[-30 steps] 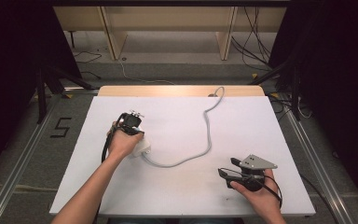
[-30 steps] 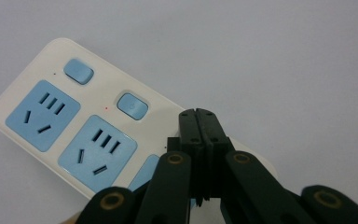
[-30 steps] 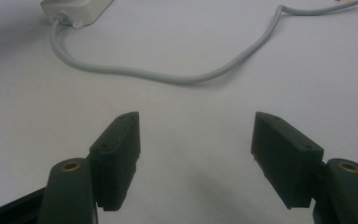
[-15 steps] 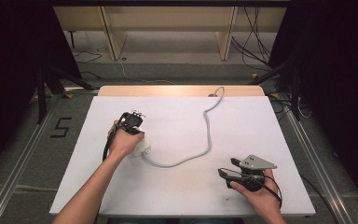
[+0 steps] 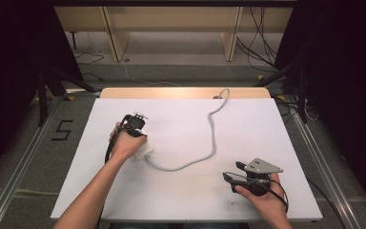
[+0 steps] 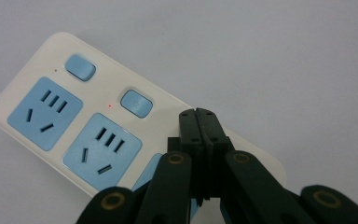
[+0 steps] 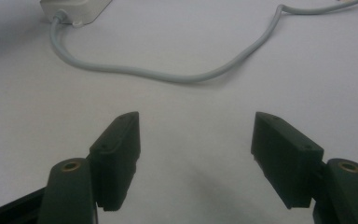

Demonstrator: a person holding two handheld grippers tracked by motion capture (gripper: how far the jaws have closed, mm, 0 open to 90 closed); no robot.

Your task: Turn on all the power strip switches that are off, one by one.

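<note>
Fingers pressed tight together on the left gripper [image 6: 199,122], nothing between them, tips poised right over a cream plastic power strip with pale blue sockets and blue rocker switches [image 6: 74,116]. In the left gripper view the joined tips sit just beside the second blue switch [image 6: 137,102], at the strip's near end, though whether they actually touch the plastic I cannot tell. A tiny red dot shows beside that switch.

From the high view, the left gripper [image 5: 134,125] is held over the left-centre of the white table [image 5: 181,210], with the hand covering most of the power strip [image 5: 145,151], which lies flat on the surface. A grey round cable [image 5: 213,138] leaves the strip's near end, curves across the middle of the table and runs off the far edge.

Over on the other side, the right gripper [image 5: 232,172] rests low near the front right corner, well apart from the strip. Its fingers [image 7: 119,154] are spread wide with bare table between them, pointing toward the loop of cable [image 7: 177,77] and the strip's end [image 7: 74,9] beyond.
</note>
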